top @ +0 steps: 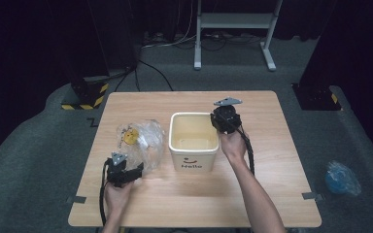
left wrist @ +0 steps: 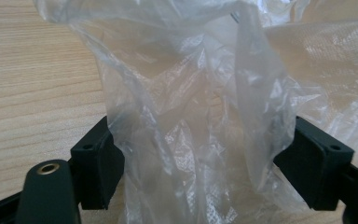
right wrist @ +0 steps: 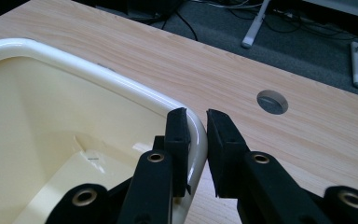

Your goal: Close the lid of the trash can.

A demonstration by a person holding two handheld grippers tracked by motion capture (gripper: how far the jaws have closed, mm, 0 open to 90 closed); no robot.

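A crumpled clear plastic bag [top: 143, 141] lies on the wooden table [top: 184, 199], left of a cream square bin [top: 194, 153] with a smile and "Hello" on its front. Something yellow [top: 130, 136] shows through the bag. My left gripper [top: 137, 171] sits at the bag's near edge; in the left gripper view the bag [left wrist: 191, 93] stands between its wide jaws, and the left gripper [left wrist: 200, 149] is open. My right gripper [top: 221, 130] is shut on the bin's right rim [right wrist: 98, 77], one jaw inside the wall and one outside, as the right gripper [right wrist: 196, 114] view shows.
A blue plastic bag [top: 342, 178] lies on the carpet right of the table. A grey cable hole [right wrist: 272, 101] is set in the tabletop beyond the bin. White frame legs [top: 233, 22] and a black stand with hazard tape [top: 85, 94] are behind the table.
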